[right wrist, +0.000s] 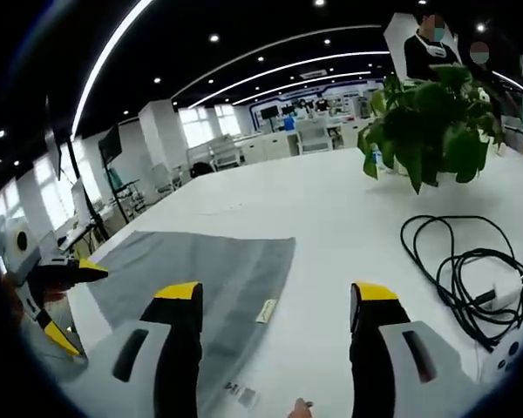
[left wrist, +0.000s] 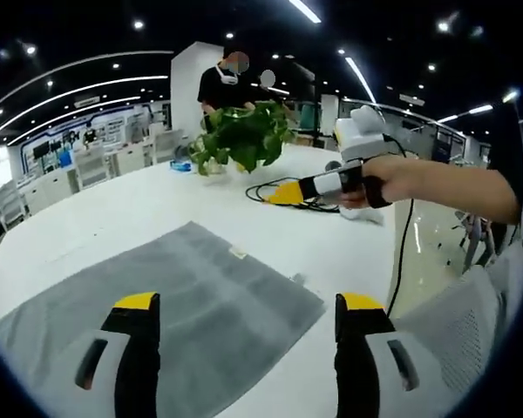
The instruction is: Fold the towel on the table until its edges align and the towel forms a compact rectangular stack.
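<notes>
**Gray towel lying flat on a white table, both grippers open above it**

A gray towel (left wrist: 157, 305) is lying spread out in a single layer on a white table (left wrist: 113, 213). In the left gripper view it is stretching away beneath the left gripper (left wrist: 248, 305), whose yellow-tipped jaws are standing wide apart and holding nothing. The right gripper (left wrist: 288, 193) is showing in that view too, held in a person's hand (left wrist: 392, 178) above the table well beyond the towel's far corner; its yellow tips are looking closed from this angle.

In the right gripper view, however, the right gripper's own jaws are rising well apart, empty, hovering over the towel's near edge. A small pale label (right wrist: 267, 311) is sitting at that edge, between the jaws. The left gripper is appearing at the left of this view, jaws parted.

Farther back, a potted green plant (right wrist: 431, 122) is standing on the table, and a looped black cable (right wrist: 466, 266) is lying beside it.

The towel is looking thin, soft and limp, so it will probably drape and sag once lifted. Pinching two neighbouring corners, one per gripper, seems the best hold for bringing edge to edge.
</notes>
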### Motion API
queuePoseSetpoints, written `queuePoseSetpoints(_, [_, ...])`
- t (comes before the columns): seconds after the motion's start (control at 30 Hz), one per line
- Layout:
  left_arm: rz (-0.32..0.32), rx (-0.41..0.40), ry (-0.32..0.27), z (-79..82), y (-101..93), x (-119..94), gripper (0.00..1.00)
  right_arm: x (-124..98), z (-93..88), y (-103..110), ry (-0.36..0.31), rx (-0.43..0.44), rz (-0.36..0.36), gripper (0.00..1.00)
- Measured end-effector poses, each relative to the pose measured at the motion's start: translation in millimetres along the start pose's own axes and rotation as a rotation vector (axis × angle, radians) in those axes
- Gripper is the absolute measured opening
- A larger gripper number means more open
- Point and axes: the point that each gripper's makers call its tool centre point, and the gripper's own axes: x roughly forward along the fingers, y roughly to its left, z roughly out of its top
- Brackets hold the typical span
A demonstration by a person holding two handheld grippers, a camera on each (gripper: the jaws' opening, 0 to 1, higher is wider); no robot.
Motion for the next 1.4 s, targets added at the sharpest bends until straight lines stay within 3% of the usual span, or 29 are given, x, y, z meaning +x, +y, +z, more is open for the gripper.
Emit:
queuePoseSetpoints(0.2, [-0.021, 0.013, 0.011, -7.8, -10.8, 15, 0.81, 17, 3.4, 3, 0.015, -0.023, 0.008, 0.68])
queuePoseSetpoints(0.43, [-0.076, 0.12, 0.057, -18.5, -29.6, 32, 0.78, 41, 6.1, 1, 0.03, -0.037, 0.007, 0.66])
queuePoseSetpoints(0.6, [-0.119, 0.15, 0.035, -16.2, -45.7, 47, 0.67, 52, 9.2, 5, 0.038, -0.045, 0.011, 0.65])
queuePoseSetpoints(0.93, [-0.19, 0.219, 0.096, -33.6, -66.8, 75, 0.66, 70, 6.7, 3, 0.052, -0.04, 0.006, 0.63])
queuePoseSetpoints(1.1, [-0.21, 0.256, 0.12, -43.9, -72.7, 84, 0.59, 82, 2.0, 1, 0.068, -0.043, 0.003, 0.61])
queuePoseSetpoints(1.2, [-0.211, 0.26, 0.137, -52.3, -76.3, 89, 0.49, 90, 2.1, -4, 0.063, -0.066, -0.023, 0.59])
queuePoseSetpoints(1.4, [-0.214, 0.264, 0.156, -62.7, -83.3, 96, 0.45, 105, -0.2, -7, 0.075, -0.081, -0.032, 0.57])
